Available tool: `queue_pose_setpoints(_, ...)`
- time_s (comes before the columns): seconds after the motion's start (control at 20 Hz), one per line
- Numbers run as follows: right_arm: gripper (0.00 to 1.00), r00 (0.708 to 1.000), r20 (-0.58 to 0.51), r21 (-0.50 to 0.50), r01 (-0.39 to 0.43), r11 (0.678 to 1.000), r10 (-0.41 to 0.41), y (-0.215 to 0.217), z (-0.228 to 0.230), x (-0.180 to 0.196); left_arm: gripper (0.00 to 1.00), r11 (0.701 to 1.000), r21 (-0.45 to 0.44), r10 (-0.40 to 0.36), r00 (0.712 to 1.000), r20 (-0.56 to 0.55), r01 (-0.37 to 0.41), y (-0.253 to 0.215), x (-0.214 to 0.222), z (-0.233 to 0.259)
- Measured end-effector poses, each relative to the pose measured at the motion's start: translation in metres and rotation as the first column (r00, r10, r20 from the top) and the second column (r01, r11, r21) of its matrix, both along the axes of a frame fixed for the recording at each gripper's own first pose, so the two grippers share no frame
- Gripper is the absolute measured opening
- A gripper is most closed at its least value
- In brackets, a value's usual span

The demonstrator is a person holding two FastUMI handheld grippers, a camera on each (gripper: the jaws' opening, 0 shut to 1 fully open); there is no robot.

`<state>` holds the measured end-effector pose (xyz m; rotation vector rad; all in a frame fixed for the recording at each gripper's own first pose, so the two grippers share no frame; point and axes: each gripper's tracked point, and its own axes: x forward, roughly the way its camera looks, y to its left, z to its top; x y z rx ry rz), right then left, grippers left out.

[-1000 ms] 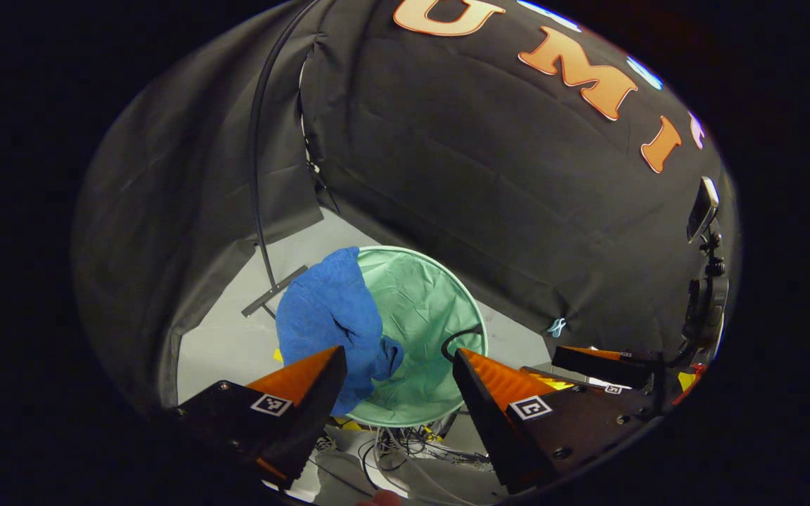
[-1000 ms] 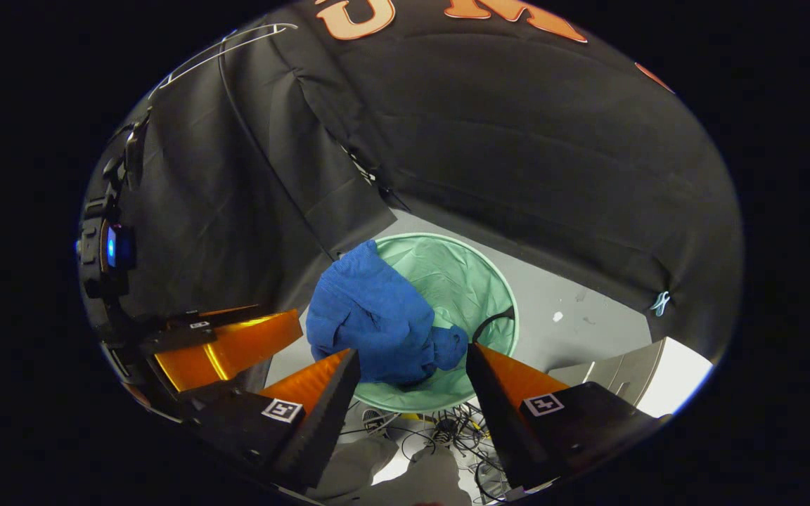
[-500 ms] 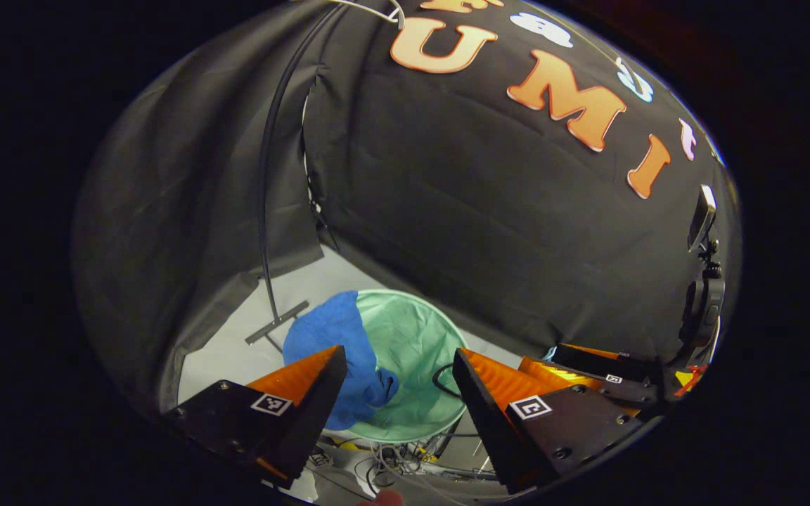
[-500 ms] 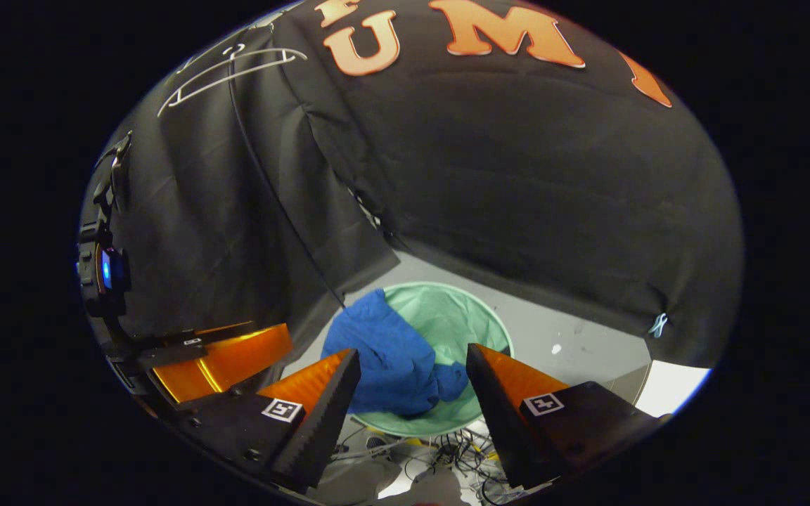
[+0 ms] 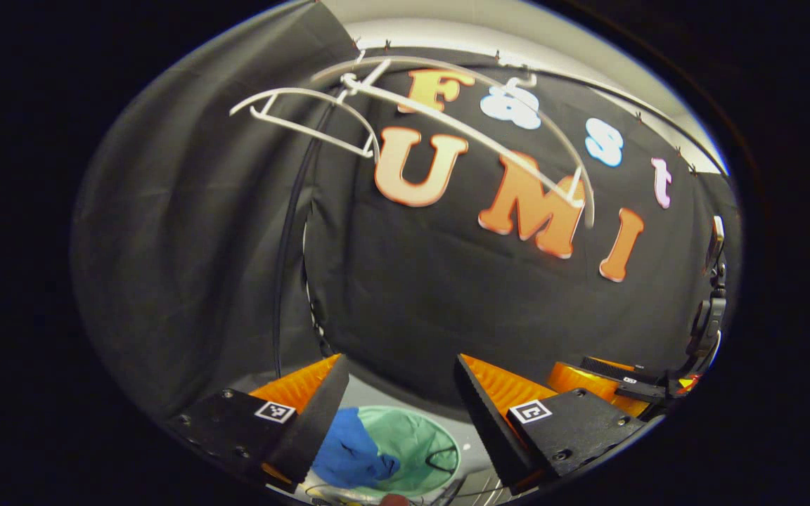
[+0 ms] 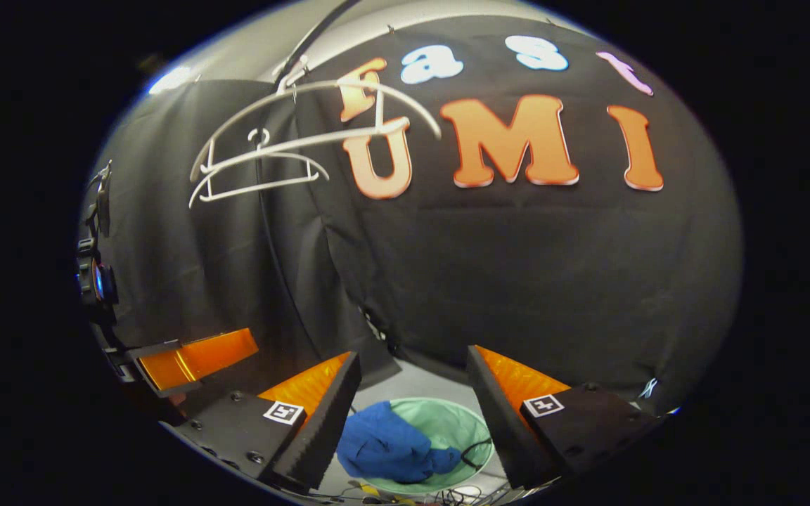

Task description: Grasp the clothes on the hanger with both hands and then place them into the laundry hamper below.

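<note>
Both the left gripper [image 5: 399, 393] and right gripper [image 6: 412, 390] gape wide, empty. The blue garment [image 6: 387, 446], soft and light, slumps at the hamper's [image 6: 458, 425] nine o'clock; pinch any bunched fold.

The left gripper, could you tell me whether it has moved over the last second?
Yes. The left gripper has tilted upward and pulled away: in its view the hamper sank to the bottom edge and shrank, while the hangers on the rail came into sight.
</note>
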<state>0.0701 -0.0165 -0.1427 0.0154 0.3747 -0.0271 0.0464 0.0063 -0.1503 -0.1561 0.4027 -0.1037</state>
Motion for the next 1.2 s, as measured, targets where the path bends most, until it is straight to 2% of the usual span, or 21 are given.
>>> queue_pose_setpoints(0.05, 0.98, 0.999, 0.037, -0.003, 0.0, 1.0, 0.0, -0.001, 0.017, 0.001, 0.93, 1.0, 0.001, 0.015, 0.999, 0.037, -0.015, 0.002, 0.002, 0.02)
queue_pose_setpoints(0.15, 0.98, 0.995, 0.101, 0.009, 0.0, 1.0, -0.001, -0.001, 0.052, 0.003, 0.99, 0.999, 0.01, 0.034, 0.995, 0.089, -0.035, 0.007, 0.001, 0.045)
queue_pose_setpoints(0.2, 1.0, 0.991, 0.136, 0.014, 0.0, 1.0, -0.002, -0.001, 0.069, 0.003, 0.95, 0.999, 0.016, 0.042, 0.993, 0.111, -0.044, 0.011, 0.0, 0.059)
queue_pose_setpoints(0.25, 0.89, 0.985, 0.172, 0.015, 0.004, 1.0, -0.006, -0.006, 0.087, -0.001, 0.92, 0.998, 0.019, 0.051, 0.989, 0.139, -0.054, 0.015, 0.001, 0.074)
queue_pose_setpoints(0.3, 0.89, 0.979, 0.206, 0.011, 0.006, 1.0, -0.008, -0.007, 0.106, -0.005, 0.95, 0.998, 0.021, 0.058, 0.984, 0.169, -0.062, 0.018, 0.002, 0.089)
queue_pose_setpoints(0.35, 0.89, 0.972, 0.236, 0.004, 0.014, 1.0, -0.014, -0.01, 0.123, -0.005, 0.92, 0.997, 0.028, 0.065, 0.978, 0.198, -0.072, 0.016, 0.003, 0.093)
queue_pose_setpoints(0.65, 0.89, 0.93, 0.365, -0.019, 0.054, 0.998, -0.043, -0.041, 0.188, -0.029, 0.92, 0.979, 0.098, 0.14, 0.939, 0.313, -0.178, 0.037, -0.003, 0.163)
queue_pose_setpoints(0.8, 1.0, 0.916, 0.396, -0.038, 0.086, 0.996, -0.064, -0.057, 0.199, -0.037, 0.92, 0.976, 0.102, 0.144, 0.925, 0.351, -0.191, 0.041, -0.011, 0.182)
queue_pose_setpoints(1.05, 0.98, 0.9, 0.427, -0.014, 0.099, 0.995, -0.083, -0.07, 0.204, -0.05, 0.92, 0.963, 0.138, 0.165, 0.909, 0.382, -0.232, 0.044, -0.015, 0.188)
queue_pose_setpoints(1.1, 0.98, 0.898, 0.433, -0.015, 0.099, 0.995, -0.082, -0.073, 0.204, -0.052, 0.95, 0.96, 0.147, 0.17, 0.91, 0.379, -0.24, 0.043, -0.016, 0.186)
queue_pose_setpoints(1.15, 1.0, 0.897, 0.435, -0.017, 0.097, 0.995, -0.08, -0.074, 0.204, -0.054, 0.95, 0.956, 0.155, 0.176, 0.91, 0.375, -0.249, 0.044, -0.016, 0.185)
queue_pose_setpoints(1.2, 0.98, 0.897, 0.435, -0.018, 0.094, 0.995, -0.077, -0.075, 0.204, -0.054, 0.92, 0.952, 0.164, 0.183, 0.911, 0.37, -0.258, 0.044, -0.018, 0.184)
